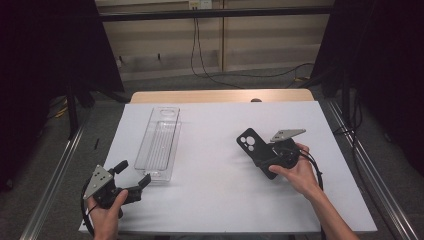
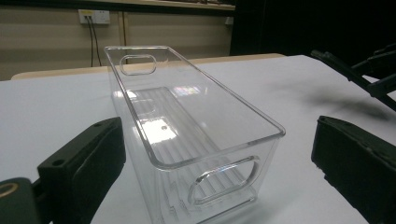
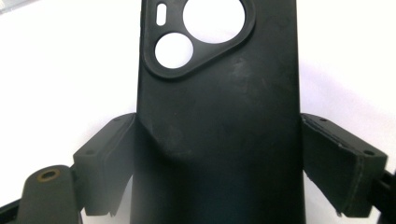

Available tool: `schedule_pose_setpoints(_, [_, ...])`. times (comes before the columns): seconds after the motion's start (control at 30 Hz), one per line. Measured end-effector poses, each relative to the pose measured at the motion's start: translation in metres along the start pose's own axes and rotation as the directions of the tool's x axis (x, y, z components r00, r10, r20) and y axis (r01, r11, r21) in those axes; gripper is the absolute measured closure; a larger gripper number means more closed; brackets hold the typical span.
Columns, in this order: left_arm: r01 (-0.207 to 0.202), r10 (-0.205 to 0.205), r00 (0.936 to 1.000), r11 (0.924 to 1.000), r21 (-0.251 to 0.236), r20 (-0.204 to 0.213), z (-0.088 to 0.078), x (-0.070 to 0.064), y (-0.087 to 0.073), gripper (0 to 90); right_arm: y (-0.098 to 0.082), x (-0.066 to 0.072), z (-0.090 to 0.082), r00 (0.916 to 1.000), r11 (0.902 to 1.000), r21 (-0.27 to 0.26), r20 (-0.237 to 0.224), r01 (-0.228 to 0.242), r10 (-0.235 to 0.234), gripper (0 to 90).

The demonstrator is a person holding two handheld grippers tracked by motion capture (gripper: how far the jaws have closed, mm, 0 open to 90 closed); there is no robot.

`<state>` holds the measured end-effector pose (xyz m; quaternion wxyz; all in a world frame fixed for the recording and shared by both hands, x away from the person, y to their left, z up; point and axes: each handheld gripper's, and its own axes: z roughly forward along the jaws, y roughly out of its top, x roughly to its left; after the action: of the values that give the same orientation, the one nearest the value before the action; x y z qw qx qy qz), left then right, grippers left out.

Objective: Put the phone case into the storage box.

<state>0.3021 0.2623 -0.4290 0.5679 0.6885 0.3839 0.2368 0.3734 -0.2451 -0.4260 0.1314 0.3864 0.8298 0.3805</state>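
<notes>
Nearest us, our right gripper clamps the black phone case by its long edges toward the table's right edge, ready to carry. Our left gripper waits open-jawed by the clear bin, near the front-left corner.

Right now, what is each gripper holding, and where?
The right gripper clamps the black phone case across its long side edges, below the camera cutouts. The left gripper holds nothing.
</notes>
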Motion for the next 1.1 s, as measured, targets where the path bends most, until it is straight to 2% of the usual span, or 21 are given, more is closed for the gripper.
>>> schedule_pose_setpoints(0.37, [-0.004,0.004,1.0,1.0,0.0,0.002,-0.001,0.0,0.0,3.0,-0.001,-0.001,-0.005,1.0,0.9937,-0.112,-0.003,-0.005,0.005,15.0])
schedule_pose_setpoints(0.5, [-0.001,0.001,1.0,1.0,-0.001,0.003,-0.001,0.0,0.0,3.0,-0.001,0.0,-0.008,1.0,0.9868,-0.162,-0.005,0.002,-0.003,15.0])
schedule_pose_setpoints(0.63, [0.0,0.0,1.0,1.0,-0.005,0.001,-0.001,0.0,0.001,3.0,0.0,0.002,-0.01,0.9999,0.9817,-0.19,-0.004,0.008,-0.009,14.9])
schedule_pose_setpoints(0.67, [-0.004,0.004,1.0,1.0,0.0,0.001,-0.001,0.0,0.0,3.0,-0.001,0.004,-0.012,0.9999,0.9765,-0.215,-0.006,0.014,-0.016,14.9])
schedule_pose_setpoints(0.9, [-0.007,0.007,1.0,1.0,0.0,0.004,-0.001,0.0,0.001,3.0,-0.006,0.008,-0.019,0.9996,0.9722,-0.232,0.003,0.029,-0.029,15.0])
schedule_pose_setpoints(1.1, [-0.007,0.007,1.0,1.0,0.001,0.005,-0.001,0.0,0.001,3.0,-0.017,0.012,-0.023,0.9999,0.9589,-0.284,-0.005,0.007,-0.009,15.0])
